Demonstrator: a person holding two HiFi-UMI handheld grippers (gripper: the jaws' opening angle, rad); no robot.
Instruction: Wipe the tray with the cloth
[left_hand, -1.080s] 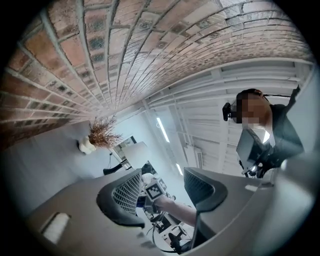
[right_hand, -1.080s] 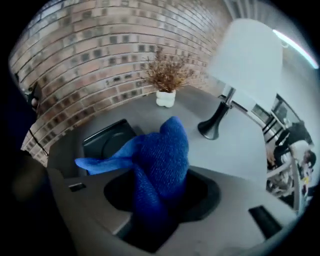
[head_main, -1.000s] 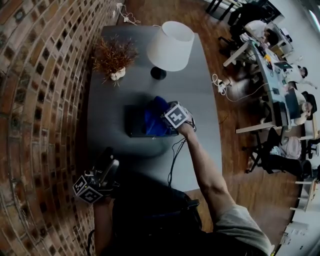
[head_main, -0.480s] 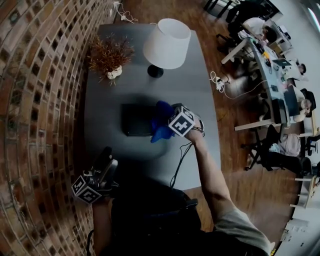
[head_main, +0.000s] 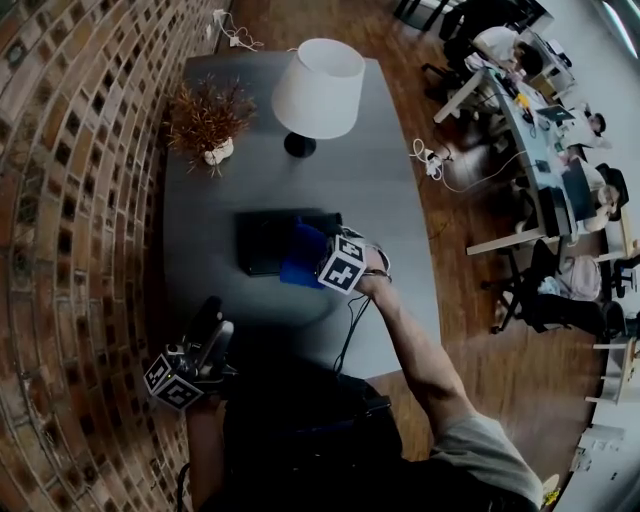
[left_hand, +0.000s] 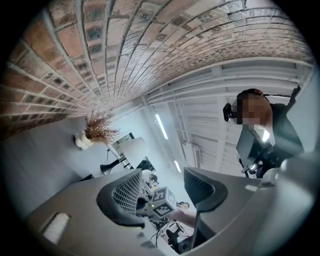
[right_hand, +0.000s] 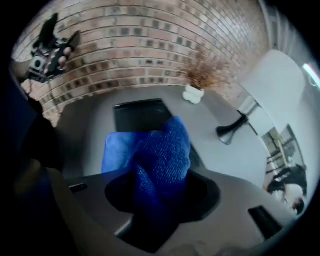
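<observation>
Blue cloth (head_main: 300, 258) bunched between right gripper (right_hand: 162, 192) jaws, which have just been closing; pads press its folds. Cloth drapes over right end of black tray (head_main: 260, 242) on grey table (head_main: 395, 200) — tray's near corner hidden beneath. Left gripper (left_hand: 162, 192) jaws apart, empty — held beside brick wall (head_main: 70, 200), off table.

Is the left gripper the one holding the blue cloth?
No, the blue cloth is bunched between the jaws of the right gripper, which have just been closing on it; the left gripper is open and empty.
</observation>
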